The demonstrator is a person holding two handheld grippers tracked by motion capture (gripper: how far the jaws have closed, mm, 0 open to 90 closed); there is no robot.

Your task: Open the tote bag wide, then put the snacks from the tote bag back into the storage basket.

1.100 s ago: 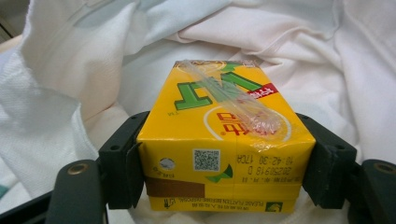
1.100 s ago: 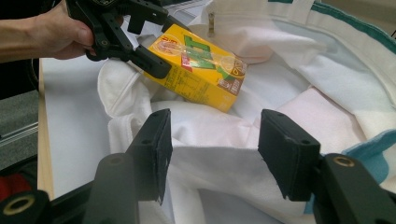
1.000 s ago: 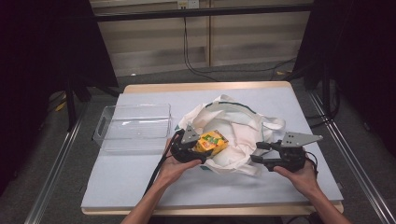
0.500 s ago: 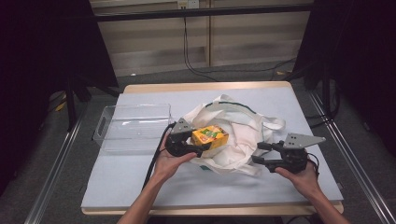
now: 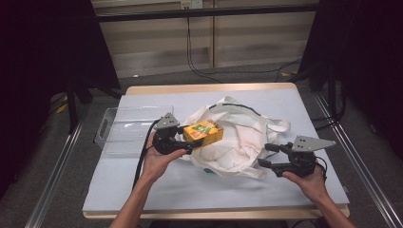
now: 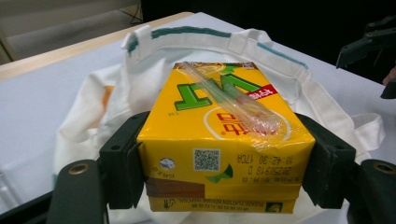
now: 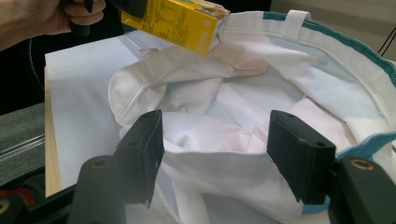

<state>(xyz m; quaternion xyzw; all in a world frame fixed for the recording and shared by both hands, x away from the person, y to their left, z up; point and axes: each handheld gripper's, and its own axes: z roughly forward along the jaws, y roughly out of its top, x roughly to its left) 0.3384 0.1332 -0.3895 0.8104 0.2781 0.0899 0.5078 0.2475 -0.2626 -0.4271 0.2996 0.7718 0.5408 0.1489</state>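
- Clear plastic rectangular tray [image 5: 124, 129], at the left of the grey-topped bench [image 5: 190, 190]: nothing visible in it, standing just beside the left tongs; probably where unpacked goods are meant to land.
- Left tongs [image 5: 183, 138]: clamped on the two short sides of the yellow drink carton with green lettering and a wrapped straw [image 6: 219, 135], pads flat on both faces for a square hold. The carton is held off the bench, above the left edge of the bag and clear of its mouth.
- White cloth tote bag with teal trim [image 5: 237, 142]: slumped at mid-bench, mouth gaping.
- Right tongs [image 7: 215, 154]: jaws have just been opening; they stand apart around the bag's near rim, pads not pressing the cloth. Likely they were steadying the bag for the lift-out.
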